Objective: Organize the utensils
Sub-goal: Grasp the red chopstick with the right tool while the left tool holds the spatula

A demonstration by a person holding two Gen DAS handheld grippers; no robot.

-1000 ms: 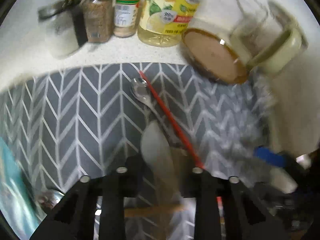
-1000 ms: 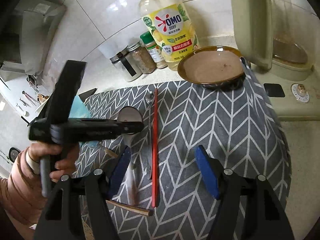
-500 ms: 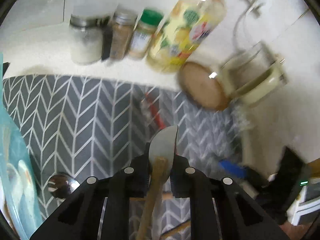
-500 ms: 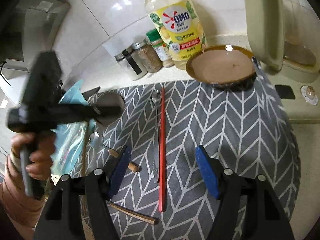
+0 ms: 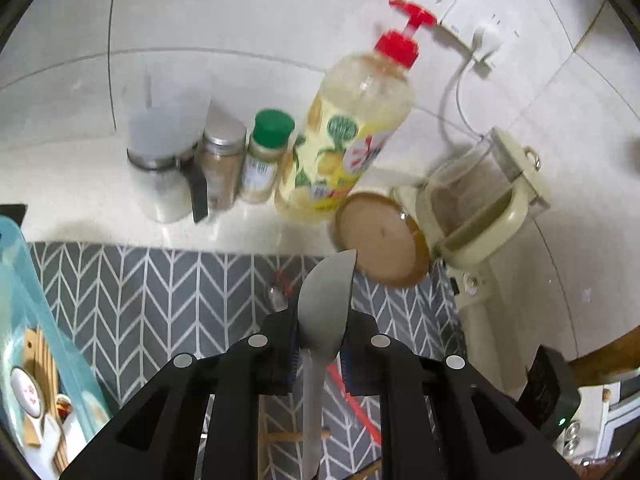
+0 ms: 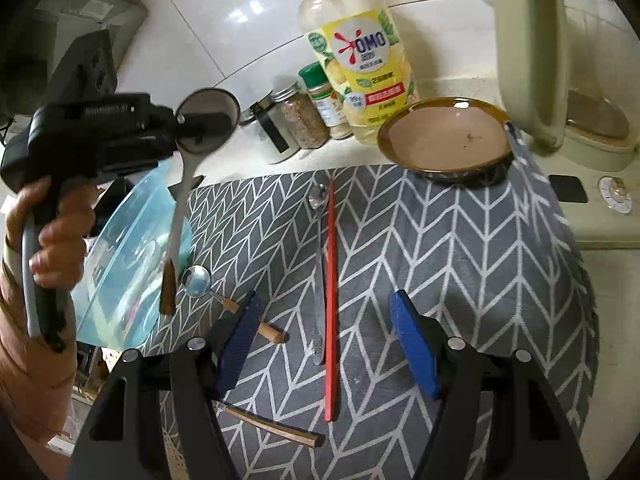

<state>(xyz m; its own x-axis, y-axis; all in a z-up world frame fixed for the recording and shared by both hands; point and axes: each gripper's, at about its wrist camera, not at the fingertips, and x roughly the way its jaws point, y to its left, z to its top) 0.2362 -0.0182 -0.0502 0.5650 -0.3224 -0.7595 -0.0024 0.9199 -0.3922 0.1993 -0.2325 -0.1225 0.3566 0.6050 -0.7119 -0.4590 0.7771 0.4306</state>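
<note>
My left gripper [image 5: 320, 336] is shut on the bowl of a large metal spoon [image 5: 326, 304], held up in the air. In the right wrist view the left gripper [image 6: 188, 128] is at the upper left, and the large spoon [image 6: 180, 200] hangs handle-down, its wooden end over the teal tray [image 6: 132, 248]. My right gripper [image 6: 328, 340] stands open above the grey chevron mat [image 6: 440, 260], with nothing between its blue pads [image 6: 416, 344]. Beneath it lie a red chopstick [image 6: 330, 280] and a slim metal spoon [image 6: 319, 240]. A small wooden-handled spoon [image 6: 196, 280] and a wooden chopstick [image 6: 276, 428] lie to the left.
At the back stand a yellow soap bottle [image 6: 360, 60], spice jars [image 6: 304, 116], a brown plate [image 6: 444, 136] and a cream kettle [image 6: 532, 52]. The teal tray [image 5: 24, 320] holds several utensils. A person's hand [image 6: 52, 232] grips the left tool.
The left gripper closed on the large spoon on the mat and lifted it up and toward the tray on the left. The right gripper has stayed in place, open.
</note>
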